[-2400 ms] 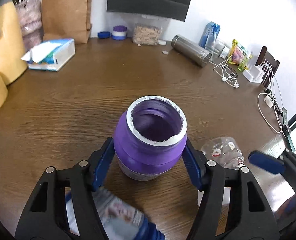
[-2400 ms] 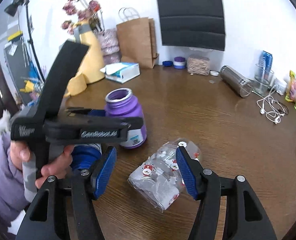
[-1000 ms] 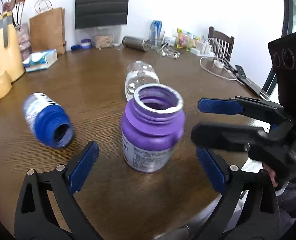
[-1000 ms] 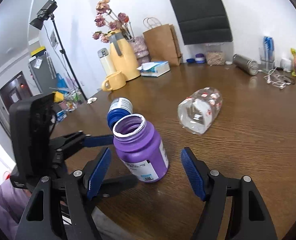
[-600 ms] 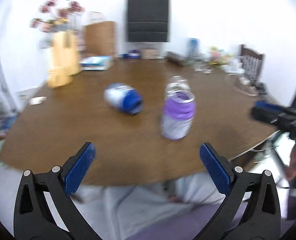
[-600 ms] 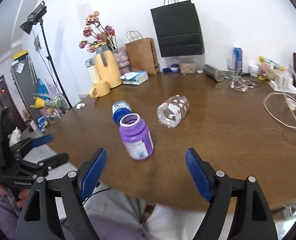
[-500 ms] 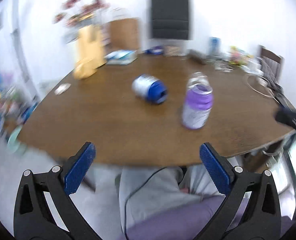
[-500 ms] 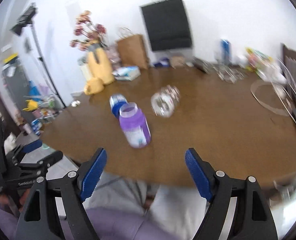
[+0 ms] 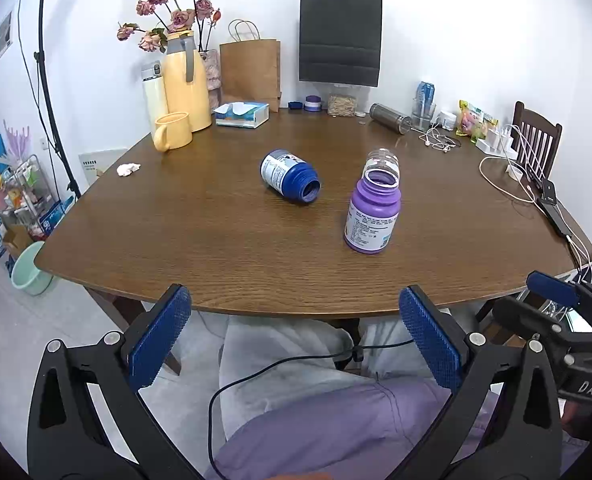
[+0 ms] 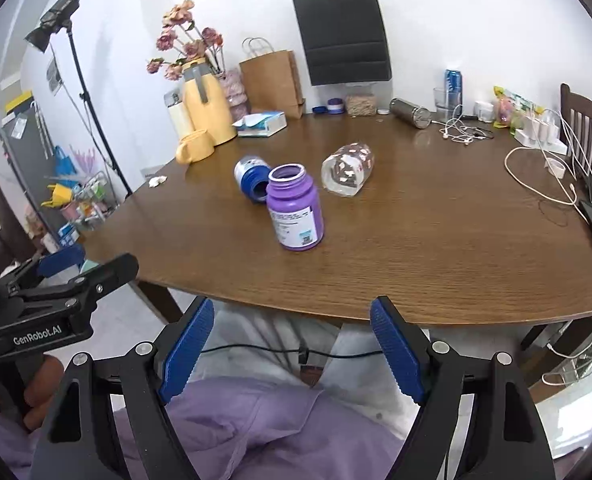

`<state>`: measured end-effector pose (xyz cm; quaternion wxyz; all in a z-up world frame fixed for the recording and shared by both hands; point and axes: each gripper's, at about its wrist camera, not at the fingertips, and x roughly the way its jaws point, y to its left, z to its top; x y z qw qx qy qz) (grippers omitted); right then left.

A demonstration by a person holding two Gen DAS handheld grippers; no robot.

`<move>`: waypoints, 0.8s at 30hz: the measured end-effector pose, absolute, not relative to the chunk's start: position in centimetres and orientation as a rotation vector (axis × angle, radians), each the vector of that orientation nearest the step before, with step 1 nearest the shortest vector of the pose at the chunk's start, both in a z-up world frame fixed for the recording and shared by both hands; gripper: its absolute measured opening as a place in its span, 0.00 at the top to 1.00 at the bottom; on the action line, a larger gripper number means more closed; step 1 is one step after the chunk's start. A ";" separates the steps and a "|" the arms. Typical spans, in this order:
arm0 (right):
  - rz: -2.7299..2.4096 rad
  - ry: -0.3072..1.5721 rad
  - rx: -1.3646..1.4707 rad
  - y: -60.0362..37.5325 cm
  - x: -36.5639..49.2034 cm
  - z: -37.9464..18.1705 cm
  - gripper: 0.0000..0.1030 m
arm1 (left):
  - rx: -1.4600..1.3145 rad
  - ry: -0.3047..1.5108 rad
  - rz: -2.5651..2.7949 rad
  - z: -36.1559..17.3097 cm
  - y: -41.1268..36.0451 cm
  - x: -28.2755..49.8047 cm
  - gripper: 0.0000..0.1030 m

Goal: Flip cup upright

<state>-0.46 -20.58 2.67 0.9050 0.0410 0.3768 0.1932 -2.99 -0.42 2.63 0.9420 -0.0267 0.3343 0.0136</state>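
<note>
A purple jar (image 9: 372, 213) stands upright, mouth up, on the brown table (image 9: 199, 232); it also shows in the right wrist view (image 10: 295, 207). A blue jar (image 9: 290, 176) lies on its side to its left, also seen in the right wrist view (image 10: 252, 179). A clear patterned jar (image 10: 348, 168) lies on its side behind, partly hidden by the purple jar in the left wrist view (image 9: 381, 159). My left gripper (image 9: 293, 338) and right gripper (image 10: 288, 346) are open, empty and held off the table's near edge, above my lap.
A yellow mug (image 9: 171, 131), a yellow thermos (image 9: 184, 84), a tissue box (image 9: 241, 114), paper bags (image 9: 250, 69), a steel flask (image 9: 389, 118), earphones (image 9: 436, 141) and cables (image 9: 508, 176) stand along the far and right sides. A chair (image 9: 536, 140) stands at the right.
Both grippers have pulled back from the table to above my lap. The left gripper let go of the purple jar, which stays upright.
</note>
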 end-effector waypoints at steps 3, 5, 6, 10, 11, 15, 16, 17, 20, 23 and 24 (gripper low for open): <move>0.398 0.782 0.095 -20.7 -0.4 2.6 0.18 | -0.050 0.679 0.028 2.6 -0.6 -3.0 0.00; 0.394 0.774 0.102 -20.9 -0.4 2.6 0.18 | -0.043 0.672 0.031 2.7 -0.7 -3.1 0.00; 0.392 0.765 0.107 -21.0 -0.4 2.7 0.18 | -0.039 0.669 0.034 2.7 -0.8 -3.2 0.00; 0.380 0.752 0.112 -21.1 -0.4 2.9 0.18 | -0.032 0.662 0.039 2.8 -0.8 -3.1 0.00; 0.380 0.753 0.113 -21.1 -0.4 2.9 0.18 | -0.031 0.660 0.040 2.9 -0.8 -3.1 0.00; 0.381 0.753 0.112 -21.1 -0.4 2.9 0.18 | -0.022 0.655 0.041 2.9 -1.0 -3.2 0.00; 0.380 0.753 0.112 -21.1 -0.4 2.9 0.18 | -0.022 0.656 0.039 2.9 -1.0 -3.2 0.00; 0.380 0.754 0.112 -21.1 -0.4 2.9 0.18 | -0.023 0.658 0.039 2.9 -1.1 -3.2 0.00; 0.379 0.757 0.111 -21.1 -0.4 2.9 0.18 | -0.023 0.659 0.041 3.0 -1.3 -3.2 0.00; 0.381 0.755 0.111 -21.2 -0.5 2.8 0.18 | -0.022 0.657 0.042 3.0 -1.3 -3.2 0.00; 0.381 0.756 0.110 -21.1 -0.4 2.8 0.18 | -0.022 0.658 0.041 3.0 -1.3 -3.2 0.00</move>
